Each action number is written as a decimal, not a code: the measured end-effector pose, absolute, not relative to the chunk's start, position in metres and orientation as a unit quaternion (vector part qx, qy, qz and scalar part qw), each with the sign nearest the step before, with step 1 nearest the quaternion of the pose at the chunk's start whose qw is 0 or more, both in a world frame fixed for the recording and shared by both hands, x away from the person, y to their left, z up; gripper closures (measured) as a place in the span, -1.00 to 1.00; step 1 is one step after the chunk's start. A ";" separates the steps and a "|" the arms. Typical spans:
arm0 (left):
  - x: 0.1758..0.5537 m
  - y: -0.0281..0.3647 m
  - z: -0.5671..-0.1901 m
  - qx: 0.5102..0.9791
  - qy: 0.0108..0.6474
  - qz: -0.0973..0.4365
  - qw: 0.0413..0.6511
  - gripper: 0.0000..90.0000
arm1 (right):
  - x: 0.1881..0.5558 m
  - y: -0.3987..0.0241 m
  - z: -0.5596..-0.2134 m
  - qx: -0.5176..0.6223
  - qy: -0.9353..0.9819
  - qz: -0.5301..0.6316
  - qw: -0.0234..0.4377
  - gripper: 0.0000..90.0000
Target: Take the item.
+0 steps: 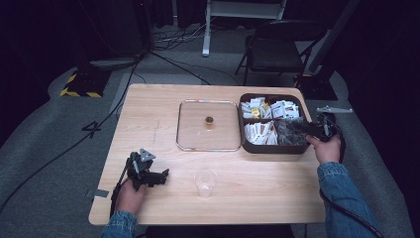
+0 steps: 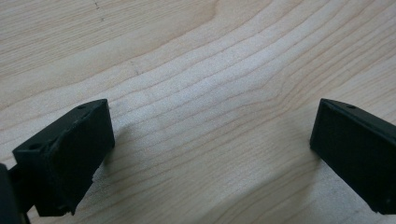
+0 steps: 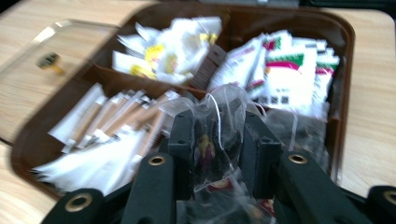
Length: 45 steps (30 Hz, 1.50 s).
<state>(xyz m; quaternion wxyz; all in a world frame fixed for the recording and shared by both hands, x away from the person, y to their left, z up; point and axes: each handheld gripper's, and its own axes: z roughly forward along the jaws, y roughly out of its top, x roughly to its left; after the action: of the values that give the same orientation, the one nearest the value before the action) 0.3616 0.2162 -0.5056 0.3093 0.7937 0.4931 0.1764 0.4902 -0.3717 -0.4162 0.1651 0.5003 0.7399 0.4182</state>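
A brown compartment box [image 1: 271,148] of packets stands at the table's right. My right gripper [image 1: 298,128] hovers over its near right compartment. In the right gripper view the right gripper [image 3: 217,140] is shut on a clear sachet [image 3: 223,109] with something dark and purple inside, held just above the box [image 3: 346,44]. White and brown paper packets [image 3: 116,126] fill the other compartments. My left gripper [image 1: 164,175] rests at the front left of the table. The left gripper [image 2: 212,140] is open, with bare wood between its jaws.
A clear square lid [image 1: 194,136] with a small brass knob [image 1: 209,120] lies flat beside the box on its left. A clear plastic cup [image 1: 205,182] stands upright near the front edge. A folding chair [image 1: 277,49] stands beyond the table.
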 end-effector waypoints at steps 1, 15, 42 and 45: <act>0.362 0.216 -0.506 0.794 0.493 0.176 0.309 -1.00 | 0.488 -0.371 -0.414 0.497 0.737 0.427 0.164 0.53; 0.362 0.216 -0.506 0.794 0.493 0.176 0.309 -1.00 | 0.459 -0.358 -0.382 0.433 0.722 0.513 0.169 0.58; 0.360 0.217 -0.506 0.789 0.501 0.178 0.308 -1.00 | 0.406 -0.277 -0.335 0.296 0.763 0.563 0.116 0.59; 0.360 0.218 -0.505 0.790 0.500 0.178 0.307 -1.00 | 0.399 -0.259 -0.328 0.275 0.771 0.564 0.109 0.59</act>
<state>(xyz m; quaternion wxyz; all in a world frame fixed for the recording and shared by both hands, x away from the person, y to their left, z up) 0.3603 0.2175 -0.5055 0.3065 0.7902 0.4999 0.1780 0.3987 -0.2592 -0.3276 0.1095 0.2746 0.7712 0.5638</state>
